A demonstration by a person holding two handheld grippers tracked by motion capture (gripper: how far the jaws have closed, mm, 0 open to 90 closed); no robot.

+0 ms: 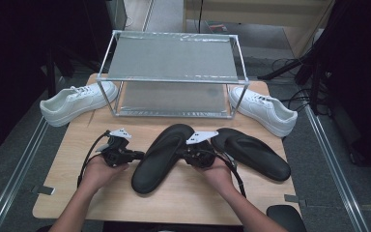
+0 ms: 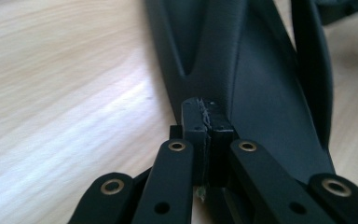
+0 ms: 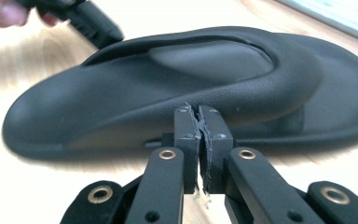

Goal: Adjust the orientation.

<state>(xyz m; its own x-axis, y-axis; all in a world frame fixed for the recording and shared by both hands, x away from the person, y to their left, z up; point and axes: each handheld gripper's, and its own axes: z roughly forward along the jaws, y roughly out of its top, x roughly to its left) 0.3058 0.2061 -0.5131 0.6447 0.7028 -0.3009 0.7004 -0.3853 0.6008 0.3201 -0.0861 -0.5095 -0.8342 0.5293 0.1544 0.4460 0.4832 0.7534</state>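
Two black slippers are laid on a light wooden counter [image 1: 183, 203]. The nearer slipper [image 1: 160, 157] is set at the middle of the counter, angled from the lower left up to the right, and is flanked by both grippers. The second slipper [image 1: 251, 152] is placed to its right, its end close to the first one's upper end.

The left gripper [image 1: 134, 155] is held at the left edge of the nearer slipper by the left hand [image 1: 98, 171]. In the left gripper view its fingers [image 2: 193, 123] are seen pressed together, with nothing caught between them, and their tips are just at or over the slipper's dark rim [image 2: 242, 93]; whether they touch it cannot be told.

The right gripper [image 1: 184, 155] is held against the right side of the same slipper by the right hand [image 1: 218, 170]. In the right gripper view its fingers [image 3: 186, 128] are likewise brought together with only a thin seam between them and nothing gripped, and they are pointed at the slipper's side wall [image 3: 168, 93], just before it. The left gripper [image 3: 95, 23] is seen at the slipper's far edge there.

Behind the slippers a metal-framed rack [image 1: 174, 72] with two mesh shelves is stood at the far side of the counter. A white sneaker [image 1: 77, 102] is placed just left of the rack, and another white sneaker [image 1: 263, 110] just right of it.
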